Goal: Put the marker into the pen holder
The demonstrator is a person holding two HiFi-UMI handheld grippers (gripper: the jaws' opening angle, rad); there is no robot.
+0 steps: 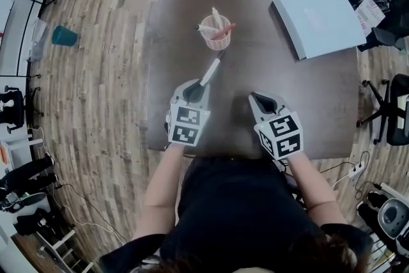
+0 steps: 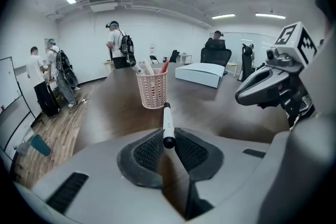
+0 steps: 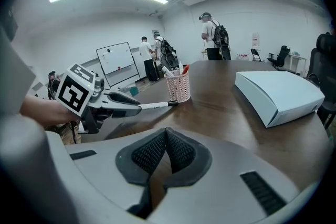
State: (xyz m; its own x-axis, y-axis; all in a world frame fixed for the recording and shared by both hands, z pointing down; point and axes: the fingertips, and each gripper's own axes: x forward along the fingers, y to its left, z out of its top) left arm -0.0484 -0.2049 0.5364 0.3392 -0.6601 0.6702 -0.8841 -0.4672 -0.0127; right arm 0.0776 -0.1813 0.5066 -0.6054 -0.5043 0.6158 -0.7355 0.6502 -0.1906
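Observation:
A white marker with black ends (image 1: 210, 72) (image 2: 167, 124) (image 3: 154, 105) is clamped between the pads of my left gripper (image 1: 195, 91) (image 2: 168, 145) and sticks out forward, lifted off the dark table. Its tip points at the pink mesh pen holder (image 1: 216, 33) (image 2: 152, 88) (image 3: 177, 86), which stands a short way ahead and holds a few pens. To the right, my right gripper (image 1: 261, 101) (image 3: 166, 148) hovers over the table's near edge, its jaws shut with nothing between them.
A white flat box (image 1: 321, 20) (image 3: 281, 93) lies on the table's right side. The dark brown table (image 1: 255, 61) stands on a wood floor. Office chairs stand at the right, a teal bin (image 1: 63, 36) at the left. People stand far off in the room.

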